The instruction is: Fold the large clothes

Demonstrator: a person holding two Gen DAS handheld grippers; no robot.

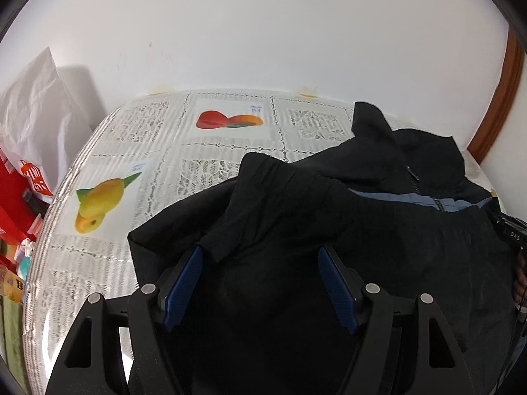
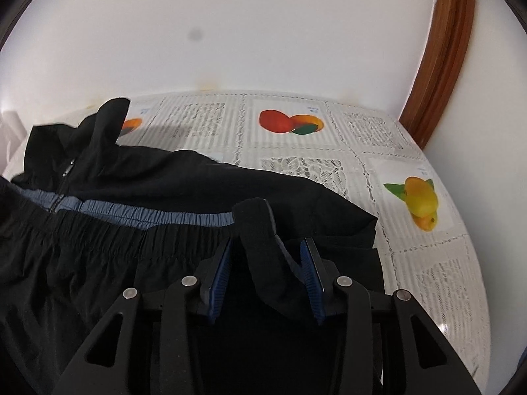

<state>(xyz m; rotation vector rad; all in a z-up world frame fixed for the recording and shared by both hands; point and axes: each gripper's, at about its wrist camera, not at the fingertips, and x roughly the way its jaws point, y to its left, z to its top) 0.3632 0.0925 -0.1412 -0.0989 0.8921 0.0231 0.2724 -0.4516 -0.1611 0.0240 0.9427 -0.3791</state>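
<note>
Left wrist view: black jacket (image 1: 329, 217) spread over the desk (image 1: 108, 256), reaching its near edge.
Left gripper (image 1: 260, 256): fingers wide, sleeve end just beside left pad.
Right gripper (image 2: 268, 250): fingers apart, raised fabric fold between them.

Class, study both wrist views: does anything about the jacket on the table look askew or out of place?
Yes. The black jacket lies bunched rather than flat: its collar stands up, and a loose cuff sticks up between the open fingers of the right hand-held gripper.
</note>
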